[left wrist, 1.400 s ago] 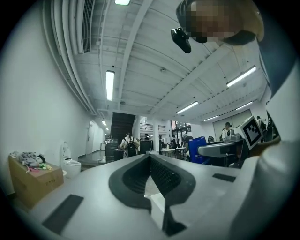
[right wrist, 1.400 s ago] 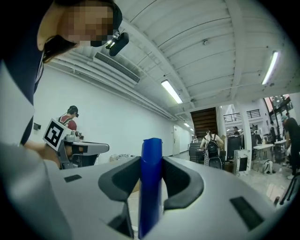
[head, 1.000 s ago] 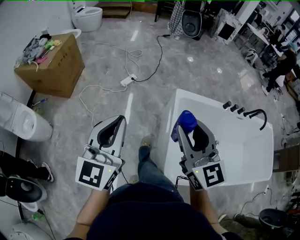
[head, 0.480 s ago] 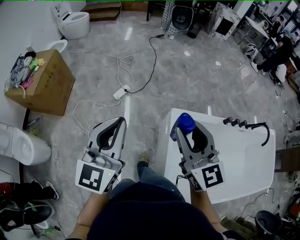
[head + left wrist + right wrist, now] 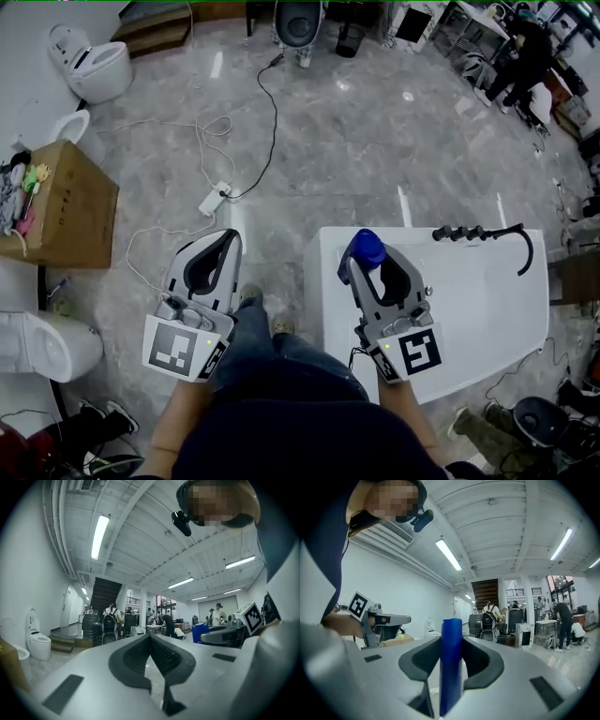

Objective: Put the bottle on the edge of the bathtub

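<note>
Since a second ago the head view has swung round. The white rectangular bathtub point(image 5: 469, 309) now lies squarer and fuller below the right hand, and the brown cardboard box point(image 5: 66, 211) has slid toward the left border. Both grippers sit in much the same spots in the picture as before.

The right gripper point(image 5: 375, 264) has its jaws clamped on the blue plastic bottle point(image 5: 367, 249). The right gripper view shows the bottle point(image 5: 451, 663) standing upright between the two pads, pinched on both sides. The left gripper point(image 5: 230, 236) carries nothing, and its own view shows the pads point(image 5: 151, 637) meeting at the tips.

I judge the step in hand to be the carry. The bottle is held over the tub's near left corner and has not yet been set down. How high it hangs above the rim cannot be told from these views. The next move calls for lowering the bottle upright until its base rests flat on the rim, well clear of the outer lip, and only then letting the jaws part.

By count there is one bottle, one bathtub and two grippers. One curved black faucet point(image 5: 520, 246) stands at the tub's far side beside a short row of black knobs point(image 5: 457, 232), which are too small to number surely. On the grey floor are one cardboard box, one white power strip point(image 5: 214, 197) with its cables, and two white toilets point(image 5: 98, 66) point(image 5: 42, 342).
</note>
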